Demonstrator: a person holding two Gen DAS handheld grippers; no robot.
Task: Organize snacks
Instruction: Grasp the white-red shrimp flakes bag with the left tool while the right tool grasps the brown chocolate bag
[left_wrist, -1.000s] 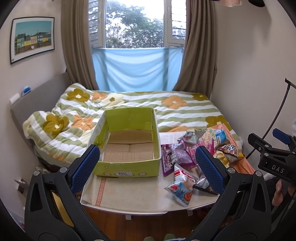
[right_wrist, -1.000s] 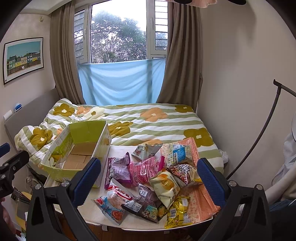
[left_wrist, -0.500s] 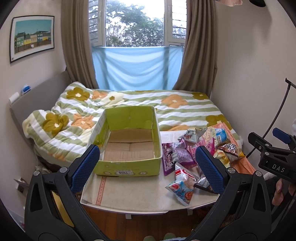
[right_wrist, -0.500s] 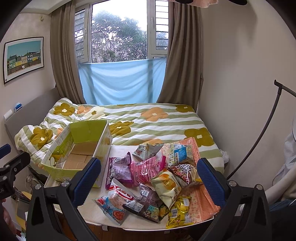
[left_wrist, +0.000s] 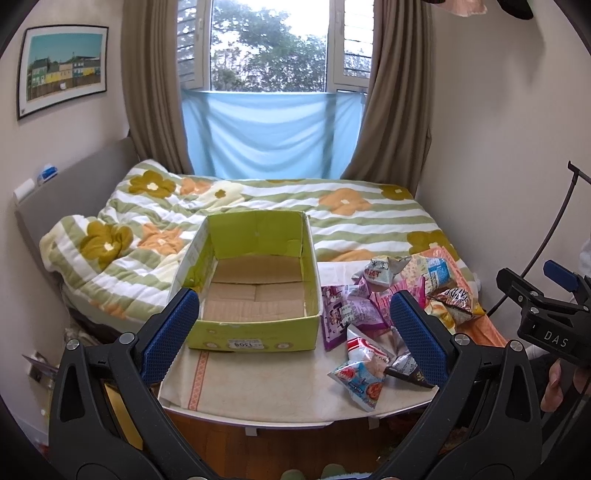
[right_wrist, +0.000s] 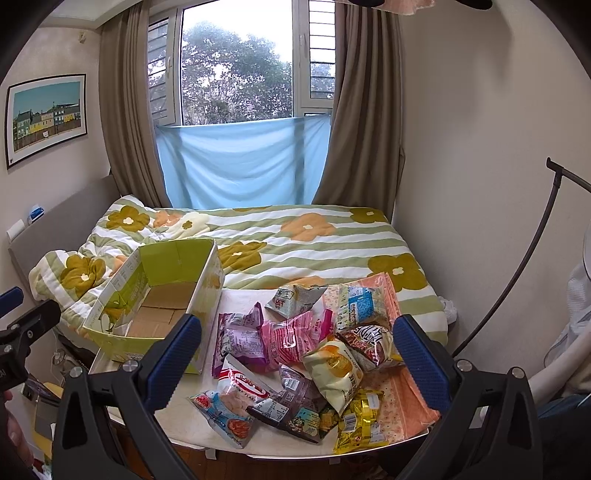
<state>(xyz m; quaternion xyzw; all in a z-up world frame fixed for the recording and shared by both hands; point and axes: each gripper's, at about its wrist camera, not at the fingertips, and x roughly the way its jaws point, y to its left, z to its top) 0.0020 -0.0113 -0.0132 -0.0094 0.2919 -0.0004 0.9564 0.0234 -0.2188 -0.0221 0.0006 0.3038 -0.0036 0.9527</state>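
An empty green cardboard box (left_wrist: 255, 325) stands on a small white table (left_wrist: 266, 384); it also shows in the right wrist view (right_wrist: 110, 306). A pile of several snack packets (right_wrist: 295, 343) lies to its right, among them a purple packet (right_wrist: 236, 336), a pink one (right_wrist: 291, 332) and a yellow one (right_wrist: 360, 421). The pile shows in the left wrist view (left_wrist: 369, 310) too. My left gripper (left_wrist: 291, 332) is open and empty, above the table's front. My right gripper (right_wrist: 295, 354) is open and empty above the pile.
A bed with a floral striped quilt (left_wrist: 332, 218) lies behind the table, under a window with brown curtains (left_wrist: 391, 110). An orange cloth (right_wrist: 402, 402) lies under the right snacks. A black lamp arm (right_wrist: 517, 277) curves by the right wall. Wooden floor (left_wrist: 277, 446) lies below.
Both grippers have held nearly still; the views have shifted only slightly. Nothing was picked up or moved.
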